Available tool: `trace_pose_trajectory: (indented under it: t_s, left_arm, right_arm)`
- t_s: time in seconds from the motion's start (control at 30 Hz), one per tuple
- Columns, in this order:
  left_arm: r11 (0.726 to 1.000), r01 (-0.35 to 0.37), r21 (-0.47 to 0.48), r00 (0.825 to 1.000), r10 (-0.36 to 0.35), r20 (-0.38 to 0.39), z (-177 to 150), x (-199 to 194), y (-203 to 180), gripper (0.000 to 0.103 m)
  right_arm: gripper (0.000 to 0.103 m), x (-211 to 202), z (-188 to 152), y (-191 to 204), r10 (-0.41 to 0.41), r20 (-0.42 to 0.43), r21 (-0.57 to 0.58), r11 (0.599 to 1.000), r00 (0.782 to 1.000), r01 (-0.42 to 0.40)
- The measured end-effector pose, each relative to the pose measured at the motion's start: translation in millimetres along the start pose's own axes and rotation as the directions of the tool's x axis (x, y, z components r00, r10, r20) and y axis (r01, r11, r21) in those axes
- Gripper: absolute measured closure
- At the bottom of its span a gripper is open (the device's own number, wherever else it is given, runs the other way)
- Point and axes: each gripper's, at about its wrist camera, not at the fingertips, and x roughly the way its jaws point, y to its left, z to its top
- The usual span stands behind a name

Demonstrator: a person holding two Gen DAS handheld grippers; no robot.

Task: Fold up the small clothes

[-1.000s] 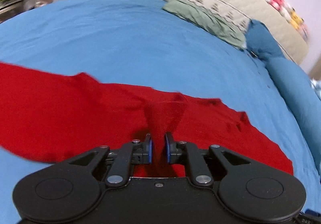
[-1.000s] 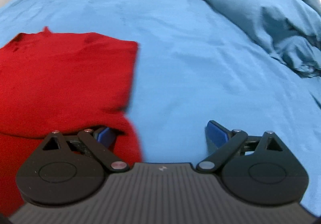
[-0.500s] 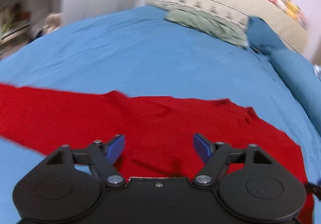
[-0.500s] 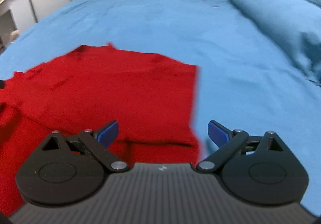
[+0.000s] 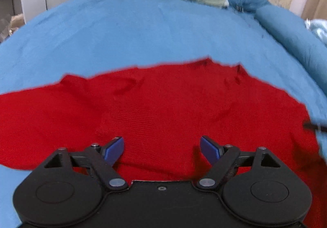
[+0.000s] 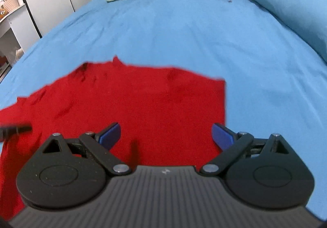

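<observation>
Sweater (image 5: 163, 109) flat on bed (image 5: 132, 34), released for next fold: left gripper (image 5: 162, 149) jaws just spread, empty; right gripper (image 6: 166, 134) likewise wide, gripping nothing.

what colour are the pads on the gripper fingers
Blue, on black linkages. Clearest in the right wrist view, on the right gripper pads.

Two wrist fisheyes, close, angled down, sharing red garment (image 5: 163, 109), bed (image 6: 184, 34)
</observation>
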Motion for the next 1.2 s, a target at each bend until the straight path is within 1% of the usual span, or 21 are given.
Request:
trace_pose_trajectory:
  t_s: [0.03, 0.1, 0.2, 0.3, 0.37, 0.43, 0.5, 0.6, 0.7, 0.8, 0.83, 0.87, 0.97, 1.07, 1.2]
  left_arm:
    - [1.0, -0.007, 0.011, 1.0, 0.008, -0.011, -4, 2, -1, 0.018]
    - [0.999, -0.022, 0.049, 1.0, 0.023, -0.007, -9, 3, -5, 0.018]
    - [0.995, -0.034, 0.091, 0.999, 0.035, -0.01, -11, 5, -9, 0.016]
    - [0.996, -0.026, 0.086, 1.0, 0.027, -0.007, -11, 4, -7, 0.015]
    - [0.996, -0.024, 0.08, 1.0, 0.025, -0.011, -10, 2, -6, 0.015]
    - [0.998, -0.024, 0.058, 1.0, 0.025, -0.008, -6, -5, -5, 0.015]
    - [0.999, -0.023, 0.037, 1.0, 0.023, 0.014, -2, -20, -2, 0.015]
    - [0.999, -0.037, 0.019, 0.998, 0.036, 0.057, 2, -50, 6, 0.015]
    - [0.998, -0.064, -0.004, 0.994, 0.064, 0.092, 4, -83, 21, 0.015]
    - [0.993, -0.103, -0.064, 0.987, 0.11, 0.115, 4, -117, 48, 0.012]
    - [0.989, -0.121, -0.088, 0.983, 0.132, 0.124, 4, -128, 58, 0.009]
    - [0.983, -0.142, -0.114, 0.978, 0.157, 0.135, 2, -139, 71, 0.006]
    - [0.965, -0.179, -0.193, 0.966, 0.209, 0.151, -2, -164, 112, 0.004]
    - [0.933, -0.229, -0.276, 0.952, 0.274, 0.135, -7, -174, 160, 0.004]
    - [0.876, -0.306, -0.373, 0.918, 0.376, 0.129, -16, -180, 225, 0.004]
  right_arm:
    - [0.0, 11, 9, 0, 0.01, 0.001, 0.013, 1.0, 1.0, -0.01]
    - [0.0, 34, 20, -2, 0.01, -0.003, 0.041, 0.999, 1.0, -0.01]
    - [0.0, 67, 31, -13, -0.05, -0.047, 0.091, 0.994, 0.998, 0.054]
    - [0.0, 75, 34, -31, -0.044, -0.038, 0.152, 0.987, 0.998, 0.05]
    - [0.0, 74, 38, -29, -0.047, -0.053, 0.124, 0.991, 0.997, 0.053]
    - [0.0, 66, 40, -22, -0.056, -0.062, 0.073, 0.995, 0.996, 0.061]
    - [0.0, 51, 44, -13, -0.048, -0.037, 0.041, 0.998, 0.998, 0.049]
    - [0.0, 11, 47, 2, -0.004, 0.018, 0.014, 1.0, 1.0, 0.003]
    - [0.0, -27, 49, 29, -0.024, 0.038, -0.05, 0.998, 0.999, 0.026]
    - [0.0, -56, 47, 56, -0.022, 0.044, -0.065, 0.998, 0.999, 0.025]
    - [0.0, -65, 45, 66, -0.02, 0.045, -0.061, 0.998, 0.999, 0.022]
    - [0.0, -73, 44, 74, -0.011, 0.042, -0.056, 0.998, 0.999, 0.014]
    - [0.0, -82, 34, 104, 0.03, 0.033, -0.019, 0.999, 0.999, -0.029]
    - [0.0, -86, 25, 136, 0.056, 0.025, 0.011, 0.998, 0.998, -0.057]
    - [0.0, -80, 3, 174, 0.066, -0.005, 0.044, 0.997, 0.998, -0.065]
